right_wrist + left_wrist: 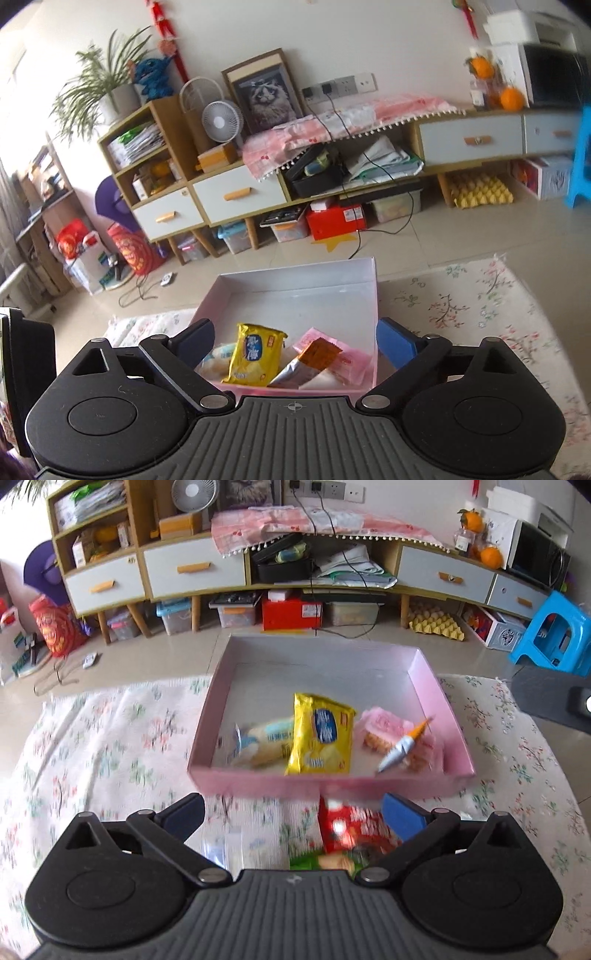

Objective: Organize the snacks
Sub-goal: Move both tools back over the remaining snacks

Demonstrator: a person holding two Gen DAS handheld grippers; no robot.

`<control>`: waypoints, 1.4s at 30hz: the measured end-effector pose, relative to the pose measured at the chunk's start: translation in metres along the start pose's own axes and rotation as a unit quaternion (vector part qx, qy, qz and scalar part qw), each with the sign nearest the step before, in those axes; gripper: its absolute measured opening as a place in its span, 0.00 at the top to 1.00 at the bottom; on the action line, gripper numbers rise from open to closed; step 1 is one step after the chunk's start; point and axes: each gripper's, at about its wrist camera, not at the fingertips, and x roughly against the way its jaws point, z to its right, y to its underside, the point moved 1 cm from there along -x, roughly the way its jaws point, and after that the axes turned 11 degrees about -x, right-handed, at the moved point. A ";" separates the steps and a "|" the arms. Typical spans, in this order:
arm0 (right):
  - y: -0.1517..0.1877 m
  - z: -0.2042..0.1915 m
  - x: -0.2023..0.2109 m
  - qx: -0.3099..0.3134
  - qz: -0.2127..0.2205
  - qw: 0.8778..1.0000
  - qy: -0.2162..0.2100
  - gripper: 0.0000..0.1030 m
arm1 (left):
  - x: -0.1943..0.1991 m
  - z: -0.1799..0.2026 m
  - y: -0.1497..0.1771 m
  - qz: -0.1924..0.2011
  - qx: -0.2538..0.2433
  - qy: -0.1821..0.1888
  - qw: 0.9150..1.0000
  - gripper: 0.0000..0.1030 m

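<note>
Nearest the lens in the left wrist view, the left gripper (293,812) fills the bottom of the frame with its black linkage; its blue-padded jaws stand wide apart with nothing pinched between them. Just beyond, in the lower centre, a red and green printed snack packet (349,836) lies on the white floral-patterned cloth (110,746), partly hidden by the gripper body and close against the near wall of the shallow pink cardboard box (325,784).

In the right wrist view, the right gripper (295,341) likewise has its jaws spread wide and empty, framing the near end of the box in the lower centre.

Inside the box, at its near end, four snacks lie side by side: a pale cream and light-blue wrapped bun (260,746) at the left, a yellow crinkled packet with a blue label (321,740) in the middle, a pink wrapped biscuit pack (399,740) to the right, and a silver sachet with an orange end (404,746) resting across the pink pack. The far half of the box is bare.

By my reading the sorting is well along: four items are in, neither gripper carries anything, and the red and green packet on the cloth is left to move. Anything hidden beneath the gripper body cannot be ruled out.
</note>
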 end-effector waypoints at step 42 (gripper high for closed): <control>0.086 0.059 0.020 -0.023 -0.195 0.976 0.090 0.01 | 0.037 -0.025 0.111 -0.038 -0.030 0.015 0.999 0.01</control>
